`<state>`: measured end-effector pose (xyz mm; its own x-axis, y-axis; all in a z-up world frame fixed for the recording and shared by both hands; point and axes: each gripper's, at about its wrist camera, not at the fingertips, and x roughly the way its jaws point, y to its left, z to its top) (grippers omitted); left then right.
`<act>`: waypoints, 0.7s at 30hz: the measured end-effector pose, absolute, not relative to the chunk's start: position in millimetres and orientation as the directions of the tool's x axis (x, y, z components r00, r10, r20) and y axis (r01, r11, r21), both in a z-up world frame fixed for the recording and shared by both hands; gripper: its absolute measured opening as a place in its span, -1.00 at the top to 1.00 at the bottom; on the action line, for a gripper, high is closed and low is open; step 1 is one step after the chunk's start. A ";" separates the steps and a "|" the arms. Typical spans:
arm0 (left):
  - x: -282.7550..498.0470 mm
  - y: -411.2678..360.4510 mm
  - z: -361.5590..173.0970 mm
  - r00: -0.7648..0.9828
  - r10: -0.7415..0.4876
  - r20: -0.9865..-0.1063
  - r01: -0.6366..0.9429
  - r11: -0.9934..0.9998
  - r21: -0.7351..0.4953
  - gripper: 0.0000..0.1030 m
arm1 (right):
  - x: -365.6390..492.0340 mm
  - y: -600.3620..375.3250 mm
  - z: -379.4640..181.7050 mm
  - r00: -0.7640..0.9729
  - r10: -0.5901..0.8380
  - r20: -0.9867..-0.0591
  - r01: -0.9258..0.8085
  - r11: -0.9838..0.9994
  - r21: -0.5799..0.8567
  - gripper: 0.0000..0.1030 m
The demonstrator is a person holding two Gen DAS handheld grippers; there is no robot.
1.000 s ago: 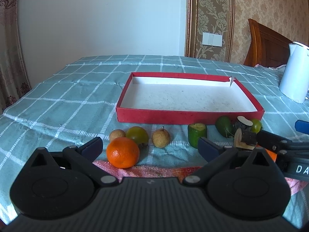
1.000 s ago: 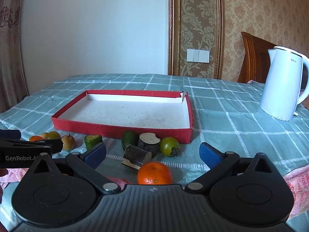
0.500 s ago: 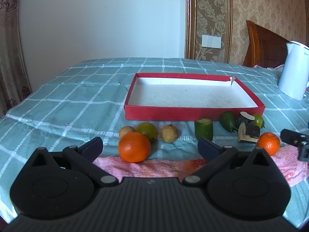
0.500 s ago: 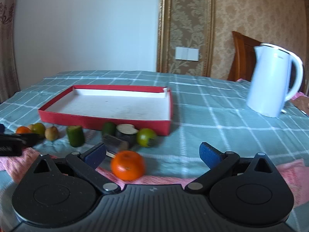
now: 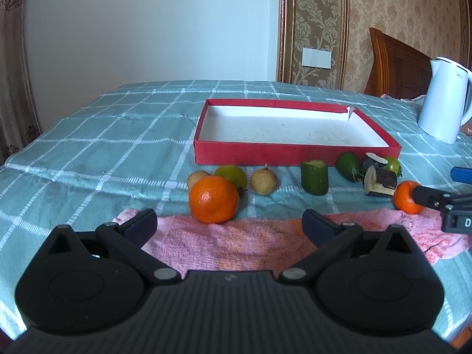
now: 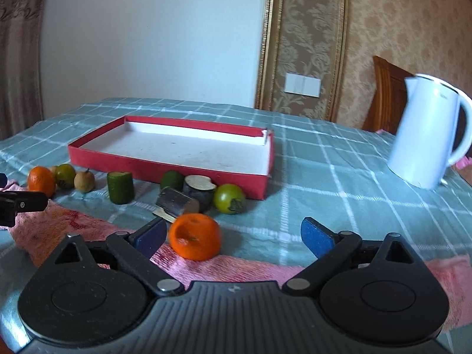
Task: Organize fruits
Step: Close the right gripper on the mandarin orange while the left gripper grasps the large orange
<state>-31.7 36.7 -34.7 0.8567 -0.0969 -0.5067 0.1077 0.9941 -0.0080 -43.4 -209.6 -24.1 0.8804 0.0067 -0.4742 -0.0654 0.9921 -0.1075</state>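
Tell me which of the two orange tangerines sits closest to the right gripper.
The orange tangerine beside the dark cut log pieces, just ahead of the right gripper; the other tangerine lies far left.

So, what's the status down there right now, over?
Both tongs, left and right, open and empty. Red tray empty; oranges and the other fruit on the cloth in front of it. Nothing in the way.

Fruits (image 5: 262, 178) in row before tray (image 5: 295, 155); kettle (image 5: 442, 106) right of tray.

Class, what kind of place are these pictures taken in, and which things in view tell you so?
Probably a home room, perhaps a dining area: a checked tablecloth on the table, a white electric kettle, patterned wallpaper and a wooden chair back.
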 end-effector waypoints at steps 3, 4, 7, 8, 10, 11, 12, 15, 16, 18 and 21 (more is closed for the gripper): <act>-30.7 39.3 -37.1 0.854 -0.098 -0.512 0.107 0.994 -0.010 -1.00 | -37.0 -206.6 -25.2 0.875 0.020 -0.483 -0.079 0.992 -0.103 -0.78; -30.0 40.1 -38.0 0.852 -0.094 -0.515 0.105 0.994 -0.009 -1.00 | -34.1 -205.5 -26.0 0.872 0.021 -0.489 -0.082 0.991 -0.105 -0.70; -28.2 43.5 -39.8 0.849 -0.090 -0.521 0.096 0.995 -0.015 -1.00 | -25.5 -204.7 -29.8 0.852 0.053 -0.521 -0.112 0.990 -0.082 -0.43; -27.7 45.0 -40.1 0.848 -0.090 -0.523 0.093 0.995 -0.020 -1.00 | -22.5 -204.2 -30.7 0.842 0.063 -0.535 -0.120 0.990 -0.073 -0.30; -26.2 47.7 -40.8 0.847 -0.091 -0.524 0.088 0.996 -0.032 -1.00 | -19.1 -202.6 -33.4 0.828 0.081 -0.555 -0.136 0.989 -0.059 -0.14; -24.9 49.0 -41.0 0.846 -0.093 -0.524 0.086 0.996 -0.038 -1.00 | -18.0 -201.1 -35.3 0.823 0.086 -0.562 -0.141 0.988 -0.057 -0.05; -23.2 49.8 -41.3 0.845 -0.095 -0.526 0.084 0.995 -0.045 -1.00 | -17.2 -200.5 -37.1 0.817 0.092 -0.569 -0.149 0.987 -0.054 -0.01; -16.1 50.4 -40.4 0.843 -0.109 -0.527 0.088 0.994 -0.065 -1.00 | -14.3 -199.1 -43.0 0.810 0.094 -0.578 -0.150 0.987 -0.049 0.04; -13.3 50.2 -39.5 0.843 -0.112 -0.525 0.087 0.994 -0.073 -1.00 | -13.5 -199.6 -43.8 0.811 0.096 -0.577 -0.146 0.988 -0.042 0.04; -7.4 50.4 -37.8 0.845 -0.123 -0.521 0.087 0.992 -0.094 -1.00 | -12.3 -201.2 -44.2 0.811 0.104 -0.575 -0.144 0.989 -0.024 0.08; 1.1 49.0 -37.7 0.841 -0.137 -0.524 0.090 0.989 -0.116 -1.00 | -12.8 -199.0 -45.6 0.815 0.097 -0.572 -0.143 0.989 -0.037 0.10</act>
<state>1.1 49.0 -37.7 0.8406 -0.1374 -0.5240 0.0896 0.9892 -0.1156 -12.8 -199.0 -45.6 0.8146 0.0969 -0.5719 -0.1433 0.9890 -0.0366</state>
